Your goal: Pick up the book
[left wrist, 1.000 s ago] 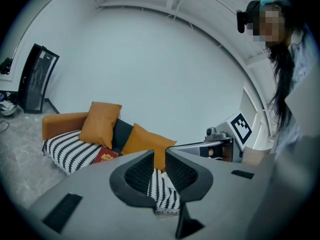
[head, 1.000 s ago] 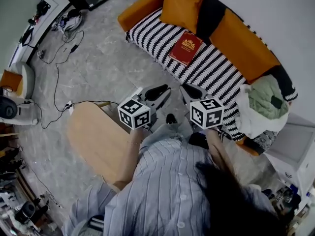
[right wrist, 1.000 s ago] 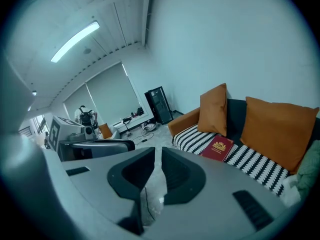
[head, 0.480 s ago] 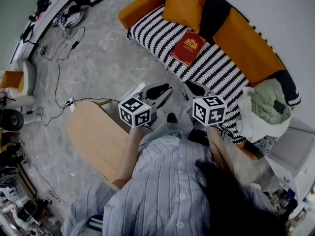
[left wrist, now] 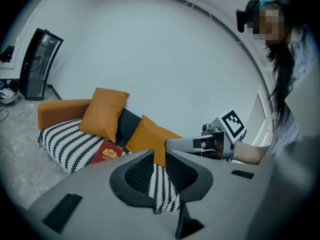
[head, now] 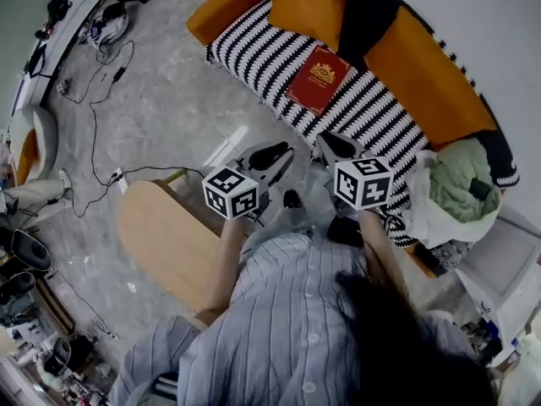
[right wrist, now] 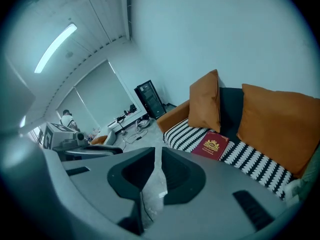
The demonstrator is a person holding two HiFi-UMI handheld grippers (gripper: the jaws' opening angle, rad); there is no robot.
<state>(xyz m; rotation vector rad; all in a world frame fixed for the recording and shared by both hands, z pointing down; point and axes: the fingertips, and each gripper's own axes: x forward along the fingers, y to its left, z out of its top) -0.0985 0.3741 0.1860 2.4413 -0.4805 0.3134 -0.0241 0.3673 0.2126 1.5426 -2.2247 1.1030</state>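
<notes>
Lying flat and cover-up on the striped seat of the sofa (head: 254,53), the red book (head: 319,79) is found near the sofa's back, just in front of an orange cushion (head: 308,2), where it is exposed from above with nothing laid on it. The left gripper (head: 269,155) and the right gripper (head: 334,148) are held side by side off the sofa's front edge, well short of the book, and both are aimed at the sofa. This is judged to be an approach, with no grasp yet begun. Each pair of jaws is drawn together to a thin slit with nothing caught between, as is shown plainly in both gripper views, so they would have to be spread before the book could be taken. Because the book is pressed flat into a soft seat, it is judged that an edge would have to be pinched. Its thickness and underside cannot be made out, and the print under its gold emblem is too small to be read. In the head view the sofa's right end is buried under a heap of pale and green cloth (head: 456,184), its back is cut off by the top edge, and part of its front edge is hidden behind the grippers' marker cubes.
</notes>
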